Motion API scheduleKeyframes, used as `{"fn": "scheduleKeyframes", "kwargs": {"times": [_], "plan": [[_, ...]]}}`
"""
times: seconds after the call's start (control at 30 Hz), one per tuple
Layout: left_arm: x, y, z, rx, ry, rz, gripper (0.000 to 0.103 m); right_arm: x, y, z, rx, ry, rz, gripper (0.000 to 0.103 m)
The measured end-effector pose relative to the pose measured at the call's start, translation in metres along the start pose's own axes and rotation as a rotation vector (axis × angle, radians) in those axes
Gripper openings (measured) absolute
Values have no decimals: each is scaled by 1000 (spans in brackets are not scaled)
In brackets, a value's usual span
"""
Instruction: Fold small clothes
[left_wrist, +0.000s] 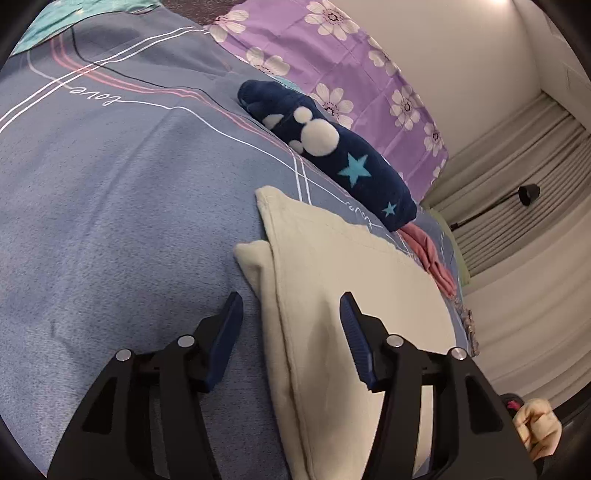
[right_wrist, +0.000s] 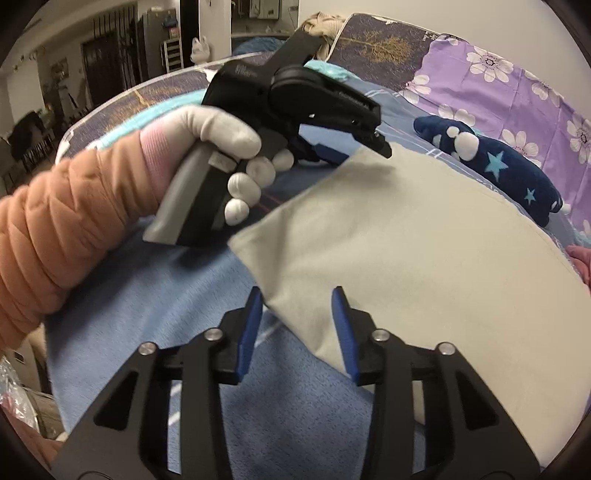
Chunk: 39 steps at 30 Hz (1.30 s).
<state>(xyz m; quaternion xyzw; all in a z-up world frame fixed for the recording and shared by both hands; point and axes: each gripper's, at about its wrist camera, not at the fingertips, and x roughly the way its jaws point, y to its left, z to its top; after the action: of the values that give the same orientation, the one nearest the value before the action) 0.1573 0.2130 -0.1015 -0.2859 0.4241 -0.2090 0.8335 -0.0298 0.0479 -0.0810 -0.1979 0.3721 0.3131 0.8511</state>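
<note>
A cream garment (left_wrist: 351, 280) lies folded flat on the blue bedspread (left_wrist: 110, 221); it also shows in the right wrist view (right_wrist: 424, 258). My left gripper (left_wrist: 291, 310) is open, its jaws astride the garment's left folded edge, with nothing held. My right gripper (right_wrist: 297, 302) is open over the garment's near corner, also empty. The left gripper also appears in the right wrist view (right_wrist: 347, 151), held by a white-gloved hand (right_wrist: 221, 133) at the garment's far corner.
A rolled navy fleece with stars and white dots (left_wrist: 332, 147) lies beyond the garment, also in the right wrist view (right_wrist: 491, 166). A pink cloth (left_wrist: 432, 254) sits by it. A purple flowered pillow (left_wrist: 332, 55) is behind. The bed edge and curtains (left_wrist: 517, 184) are to the right.
</note>
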Motion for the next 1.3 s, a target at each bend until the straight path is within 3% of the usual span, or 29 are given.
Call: {"fn": "scheduleKeyframes", "kwargs": {"times": [0.07, 0.2, 0.4, 0.53, 0.63, 0.7, 0.77, 0.8, 0.83, 0.93, 1.3], "plan": [[2, -1, 0, 7, 4, -3, 56, 5, 9, -1, -38, 13, -37, 50], [2, 3, 0, 7, 13, -29, 56, 10, 29, 4, -132, 1, -114, 53], [1, 6, -3, 25, 8, -53, 56, 34, 45, 19, -220, -17, -300, 61], [9, -5, 3, 79, 12, -2, 58, 44, 41, 28, -204, -18, -312, 64], [19, -10, 13, 83, 12, 24, 59, 47, 36, 32, -179, -23, -292, 60], [23, -11, 18, 82, 10, 37, 58, 47, 37, 31, -174, -26, -274, 46], [26, -13, 21, 86, 9, 80, 35, 44, 34, 30, -152, -37, -281, 10], [27, -12, 23, 76, 20, 93, 15, 40, 30, 31, -128, -47, -258, 10], [27, -10, 24, 59, 26, 87, 11, 34, 23, 32, -89, -64, -232, 9], [21, -14, 29, 33, 9, 79, 10, 15, 11, 34, -22, -115, -205, 9], [15, -74, 43, 121, -3, 150, 10, -38, -33, 29, 132, -214, -201, 9]]}}
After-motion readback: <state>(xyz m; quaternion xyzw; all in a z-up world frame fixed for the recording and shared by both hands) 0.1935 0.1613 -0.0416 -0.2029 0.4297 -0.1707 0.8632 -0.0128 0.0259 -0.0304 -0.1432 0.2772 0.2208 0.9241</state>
